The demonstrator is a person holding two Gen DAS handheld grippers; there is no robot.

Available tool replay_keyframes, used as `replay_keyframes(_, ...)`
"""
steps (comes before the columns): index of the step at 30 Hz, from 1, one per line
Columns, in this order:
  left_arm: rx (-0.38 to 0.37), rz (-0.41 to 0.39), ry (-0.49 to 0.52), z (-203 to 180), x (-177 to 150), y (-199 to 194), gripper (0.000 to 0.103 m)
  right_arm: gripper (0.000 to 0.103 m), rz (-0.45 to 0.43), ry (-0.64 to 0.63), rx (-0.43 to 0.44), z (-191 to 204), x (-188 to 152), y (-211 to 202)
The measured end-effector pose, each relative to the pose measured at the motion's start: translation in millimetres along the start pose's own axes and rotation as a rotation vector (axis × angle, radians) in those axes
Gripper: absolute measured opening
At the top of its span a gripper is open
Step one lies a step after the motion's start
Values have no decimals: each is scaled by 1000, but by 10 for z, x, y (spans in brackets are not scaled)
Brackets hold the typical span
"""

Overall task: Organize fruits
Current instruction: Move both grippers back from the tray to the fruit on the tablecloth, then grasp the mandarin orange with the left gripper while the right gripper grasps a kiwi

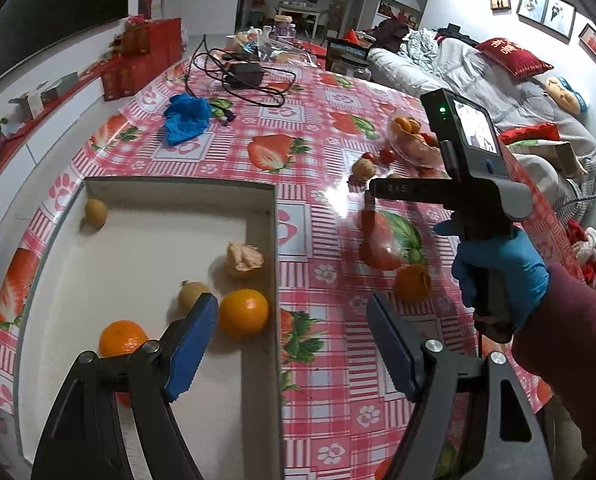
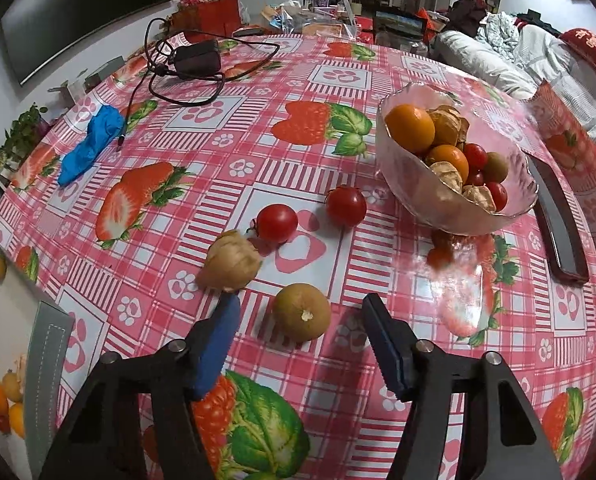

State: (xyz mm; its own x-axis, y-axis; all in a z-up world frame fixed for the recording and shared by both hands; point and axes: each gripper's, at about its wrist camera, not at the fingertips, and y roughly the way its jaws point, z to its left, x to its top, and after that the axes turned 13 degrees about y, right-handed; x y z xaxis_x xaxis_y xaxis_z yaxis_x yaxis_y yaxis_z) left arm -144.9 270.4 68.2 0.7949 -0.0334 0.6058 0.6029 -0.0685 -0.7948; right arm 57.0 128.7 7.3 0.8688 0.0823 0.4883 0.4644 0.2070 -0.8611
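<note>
My left gripper [image 1: 291,316] is open and empty, hovering over the right wall of a white box [image 1: 274,240] that holds two oranges [image 1: 243,313], two small brown fruits [image 1: 96,212] and a husked fruit [image 1: 243,258]. My right gripper [image 2: 300,318] is open, its fingers either side of a small brown-green fruit [image 2: 302,312] on the table. A husked fruit [image 2: 230,266] and two cherry tomatoes [image 2: 277,223] lie just beyond. A glass bowl [image 2: 418,200] at the right holds oranges, husked fruits and tomatoes. An orange [image 1: 412,283] lies loose beside the right hand.
A blue glove [image 2: 91,142] lies at the left, and a black charger with cables [image 2: 195,60] at the far side. A dark flat object [image 2: 560,228] lies right of the bowl. Clutter stands at the table's far end; a sofa [image 1: 478,72] is to the right.
</note>
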Motion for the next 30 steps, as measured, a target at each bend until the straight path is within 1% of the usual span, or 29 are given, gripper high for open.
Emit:
replay_keyframes(2,-7,0,12,-70,38,5,80,49,-8,-8,5,-13,-8,-17)
replay_keyframes(3,-10,1,20,-102,52,15,80,44,-9,-14,8,-19,-7,-24)
replay_keyframes(4,-15,4,28,-133,71,34,80,30,-8,-20,17,-27,-10,-35)
replay_keyframes(10,-46,31,90,-400,127,166,80,29,2,-6,60,-169,-118,-128)
replay_keyframes(17,-74,71,148,-733,178,466,80,29,19,30,92,-531,-507,-433)
replay_keyframes(20,-63,85,167,-854,204,586,80,29,17,63,104,-688,-690,-585)
replay_keyframes(25,-56,83,178,-985,299,768,80,29,8,126,117,-912,-984,-802)
replay_keyframes(30,-13,109,194,-1086,340,1003,79,29,-3,155,106,-1055,-1213,-944)
